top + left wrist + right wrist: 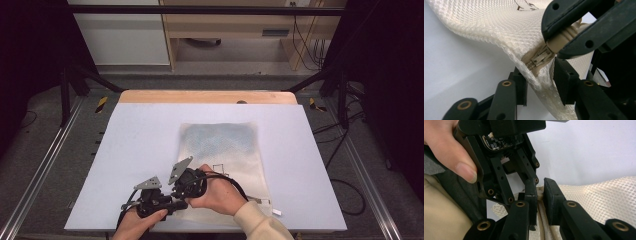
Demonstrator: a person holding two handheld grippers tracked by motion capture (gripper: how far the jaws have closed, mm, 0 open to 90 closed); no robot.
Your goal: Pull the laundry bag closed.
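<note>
High view looks down from the near side; both gripper views – very close – share the mesh bag's [220,150] zipper corner.

Counter: white sheet [150,150] laid over a wooden counter [207,96], wood edge showing at the far side.
Floor: grey carpet [45,125], black cables [345,150] trailing at right.
Frame: black rig legs [67,90], metal rails [35,175] flanking.
Back: pale wooden desk [235,30], white cabinet [120,35].

Bag [220,145] near corner: hidden under both hands and grippers in the high view.
Bag contents: a bluish blur through the mesh.
Print [218,167] on the bag: too small to read.
</note>
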